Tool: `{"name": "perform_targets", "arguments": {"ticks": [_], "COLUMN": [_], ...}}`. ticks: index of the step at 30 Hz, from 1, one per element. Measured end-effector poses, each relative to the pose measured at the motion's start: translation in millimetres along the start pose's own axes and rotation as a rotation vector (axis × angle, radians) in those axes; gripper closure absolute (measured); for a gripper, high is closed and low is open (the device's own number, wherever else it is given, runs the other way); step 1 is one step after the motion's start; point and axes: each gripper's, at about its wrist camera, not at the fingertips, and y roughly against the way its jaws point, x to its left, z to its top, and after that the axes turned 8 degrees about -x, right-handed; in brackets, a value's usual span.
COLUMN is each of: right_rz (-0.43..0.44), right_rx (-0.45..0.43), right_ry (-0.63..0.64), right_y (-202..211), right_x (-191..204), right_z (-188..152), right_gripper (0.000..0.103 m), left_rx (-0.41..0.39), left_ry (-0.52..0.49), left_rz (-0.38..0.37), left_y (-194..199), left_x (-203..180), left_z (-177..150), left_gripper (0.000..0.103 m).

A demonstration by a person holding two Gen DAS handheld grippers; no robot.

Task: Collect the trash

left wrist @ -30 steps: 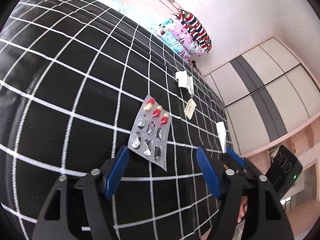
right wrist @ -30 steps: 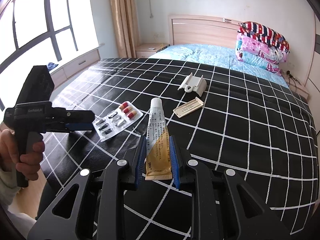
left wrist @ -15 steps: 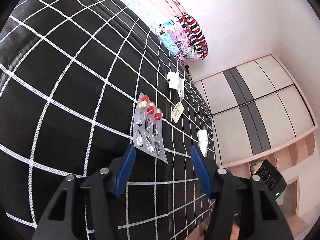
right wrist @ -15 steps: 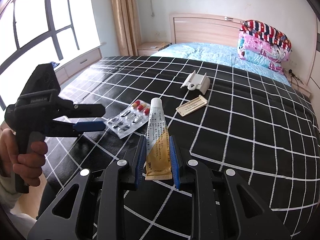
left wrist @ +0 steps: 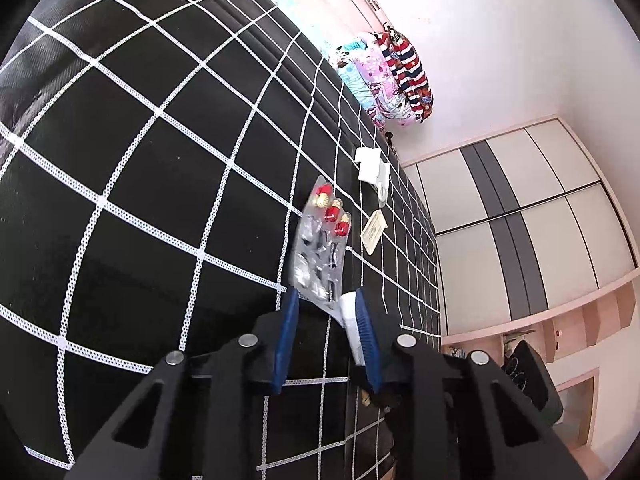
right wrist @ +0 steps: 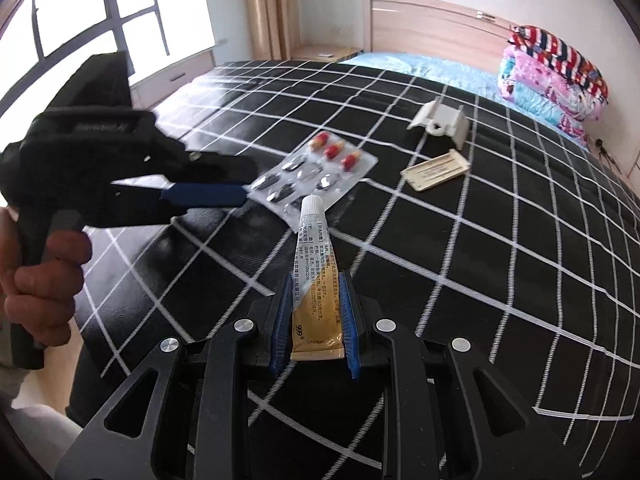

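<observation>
While the right claw (right wrist: 315,320) stays clamped on the ointment tube (right wrist: 316,276) at lower centre, the left claw (left wrist: 326,332), jaws apart astride the blister pack (left wrist: 320,248) edge on the bed (left wrist: 160,160), risks the thin foil slipping out.

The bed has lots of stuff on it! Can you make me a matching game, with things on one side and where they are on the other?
Things:
1. ointment tube
2. pill sheet
3. flat beige card
4. folded blankets

Places:
A. stacked near the headboard
B. lying flat beside the white plastic bracket
C. clamped in the right gripper
D. at the tips of the left gripper

Pairs: 1-C, 2-D, 3-B, 4-A
</observation>
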Motion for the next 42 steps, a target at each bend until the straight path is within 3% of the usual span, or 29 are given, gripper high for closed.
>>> {"name": "perform_targets", "arguments": {"ticks": [6,15,18,29,34,42], "right_rz": [0.033,0.005,-0.001,0.004,0.006,0.009], "right_rx": [0.002,-0.038,-0.049,-0.082,-0.093,-0.097], "right_ry": [0.027,-0.003,-0.012,-0.024,-0.030,-0.033], "right_y": [3,23,26,30,33,33], "right_x": [11,0,-5,-12,-15,-15], "right_z": [-2,0,2,5,4,3], "right_gripper": [0.079,0.079,0.079,0.079,0.079,0.079], "left_rx": [0.002,0.016,0.032,0.022,0.027,-0.004], "left_ry": [0.000,-0.052,-0.011,0.070,0.159,0.222], "left_rz": [0.013,0.065,0.027,-0.040,-0.081,-0.047], "left_y": [-4,-1,-5,-19,-22,-28], "left_x": [-2,-9,-7,-10,-5,9], "left_z": [0,1,1,-2,-3,-2], "left_gripper": [0.074,0.073,0.064,0.064,0.064,0.092]}}
